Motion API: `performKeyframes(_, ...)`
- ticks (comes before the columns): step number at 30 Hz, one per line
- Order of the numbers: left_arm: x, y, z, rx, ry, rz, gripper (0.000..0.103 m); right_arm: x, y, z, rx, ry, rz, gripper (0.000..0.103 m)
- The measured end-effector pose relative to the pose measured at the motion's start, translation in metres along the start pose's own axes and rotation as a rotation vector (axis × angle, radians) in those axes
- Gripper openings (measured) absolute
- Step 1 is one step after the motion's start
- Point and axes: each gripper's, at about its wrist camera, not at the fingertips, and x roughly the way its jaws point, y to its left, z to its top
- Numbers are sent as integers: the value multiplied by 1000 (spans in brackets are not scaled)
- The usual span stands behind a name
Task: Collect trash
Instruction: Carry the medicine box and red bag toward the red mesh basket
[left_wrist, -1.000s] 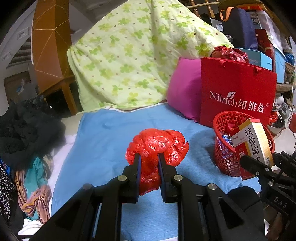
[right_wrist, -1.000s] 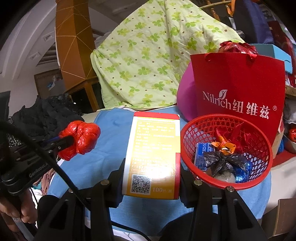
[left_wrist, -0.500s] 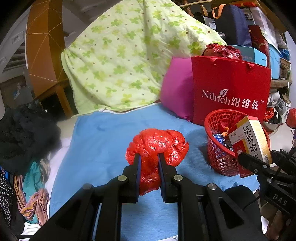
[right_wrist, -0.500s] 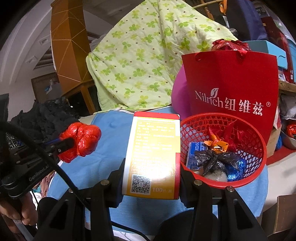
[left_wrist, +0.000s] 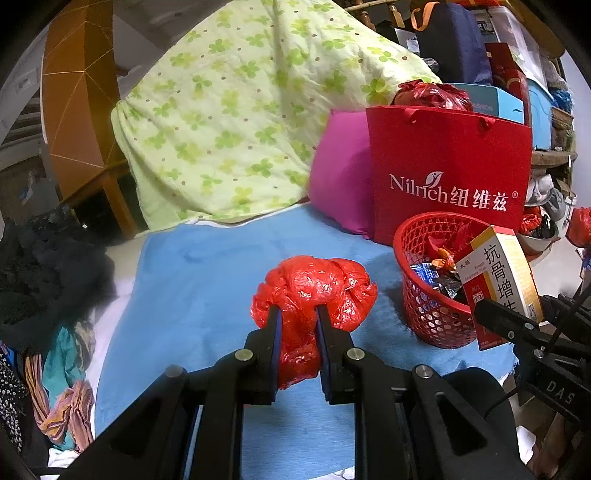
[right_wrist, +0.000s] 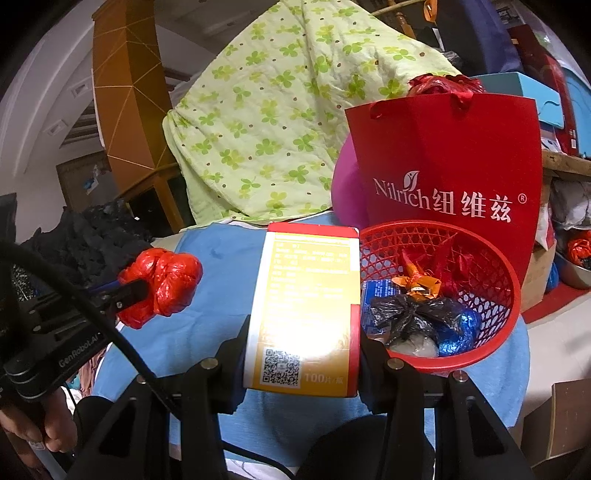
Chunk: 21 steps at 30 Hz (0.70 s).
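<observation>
Bed with blue sheet (left_wrist: 207, 266) fills both views; green clover quilt (left_wrist: 236, 122) heaped at the far end, magenta pillow (left_wrist: 340, 173) and red paper bag (left_wrist: 447, 173) beside it.

Red mesh basket (right_wrist: 491, 258) sits on the sheet in front of the paper bag. Already inside: a black knotted bag, a blue foil scrap, an orange wrapper, some red plastic. Judged: collection is partly done, with two pieces in hand and not yet dropped.

Medicine box (right_wrist: 306, 314): right gripper (right_wrist: 301, 354) holds it upright, fingers pinching its two side edges, just left of the basket rim and not over the opening.

Crumpled red plastic bag (left_wrist: 314, 291): left gripper (left_wrist: 297, 325) has its fingers pressed nearly together on the bag's waist, bag bulging above them. It hangs over the sheet, apart from the basket to its left.

Versus the earlier frames: both grips unchanged. Basket and paper bag sit further left and nearer in both views, so both hands have drifted toward the basket. Basket contents the same.

Left to do, judged: carry both over the rim, release.
</observation>
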Motion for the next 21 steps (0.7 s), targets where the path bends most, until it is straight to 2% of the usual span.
performKeyframes(21,4,-29,3,45,9,-35,18,-7,-30,-2,61,-10,-24,49)
